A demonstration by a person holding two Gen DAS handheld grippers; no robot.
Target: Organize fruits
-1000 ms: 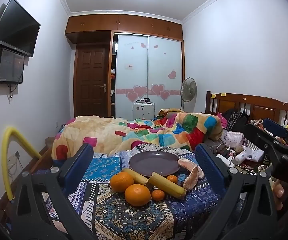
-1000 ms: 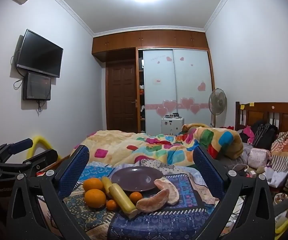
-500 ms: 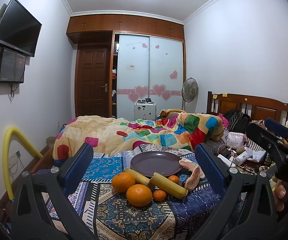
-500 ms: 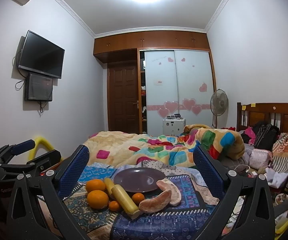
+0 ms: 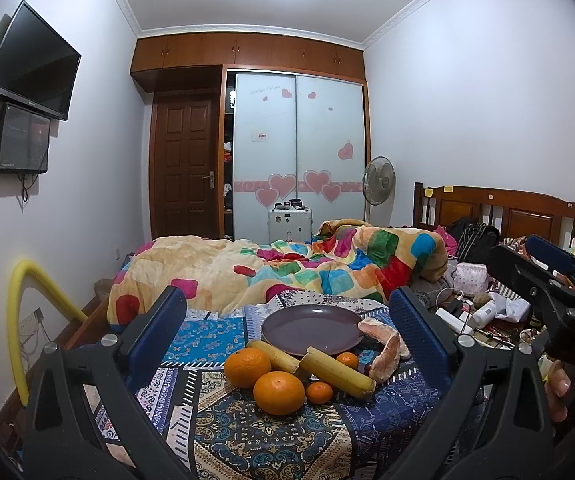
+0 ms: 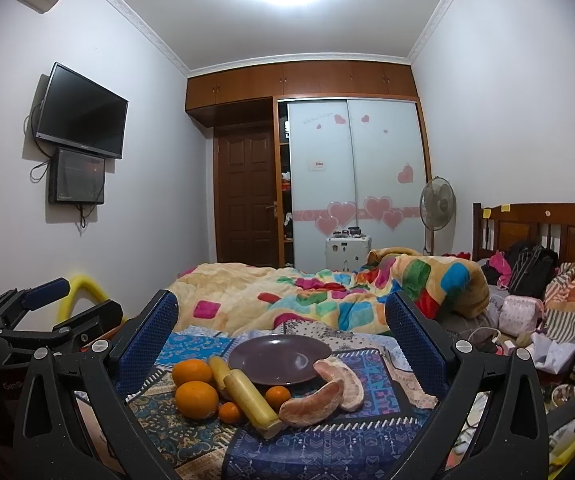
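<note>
Both grippers level, left gripper (image 5: 287,320) and right gripper (image 6: 283,320) jaws wide, fruit (image 5: 279,392) beyond, untouched

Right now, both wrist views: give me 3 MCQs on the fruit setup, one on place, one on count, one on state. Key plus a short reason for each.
1. Where do the pomelo segments lie relative to the plate?
A. on it
B. beside it on the cloth, toward the headboard side
C. under the blanket

2. How many large oranges are there?
A. one
B. two
C. four

3. What state is the plate in?
A. bare
B. stacked with oranges
C. upside down

Key:
1 B: the segments rest on the patterned cloth at the plate's rim, not inside it.
2 B: one large orange sits in front of another; the two other round fruits are much smaller.
3 A: its purple surface shows no fruit, and both the left gripper and the right gripper have their fingers spread with nothing between them.
</note>
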